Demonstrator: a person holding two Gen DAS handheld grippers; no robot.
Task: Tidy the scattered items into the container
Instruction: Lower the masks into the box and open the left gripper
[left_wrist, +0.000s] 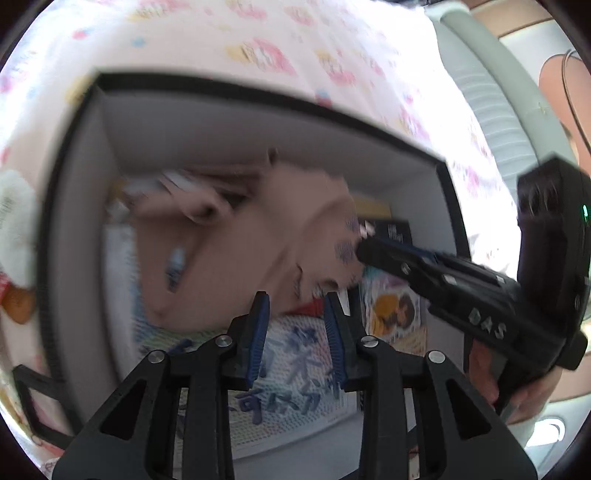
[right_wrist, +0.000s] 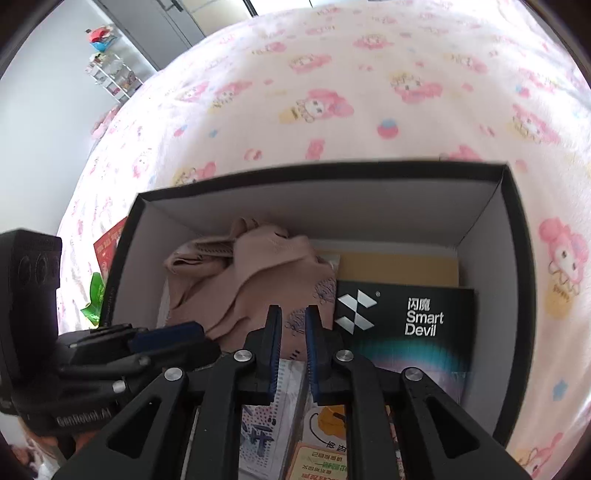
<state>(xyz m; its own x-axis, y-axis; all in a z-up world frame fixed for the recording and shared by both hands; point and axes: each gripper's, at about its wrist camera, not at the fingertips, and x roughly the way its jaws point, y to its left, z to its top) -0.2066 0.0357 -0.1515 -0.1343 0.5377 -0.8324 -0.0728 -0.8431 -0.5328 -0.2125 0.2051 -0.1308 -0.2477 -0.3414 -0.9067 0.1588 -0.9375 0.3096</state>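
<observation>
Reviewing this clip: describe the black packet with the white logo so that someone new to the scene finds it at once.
Start at the black-rimmed box with pale inner walls, sitting on the pink cartoon-print bedsheet. Inside it, to the right of the crumpled beige cloth, lies the black packet, overlapping a tan card. It alone is black, with a white geometric logo and the words "Smart Devil".
</observation>
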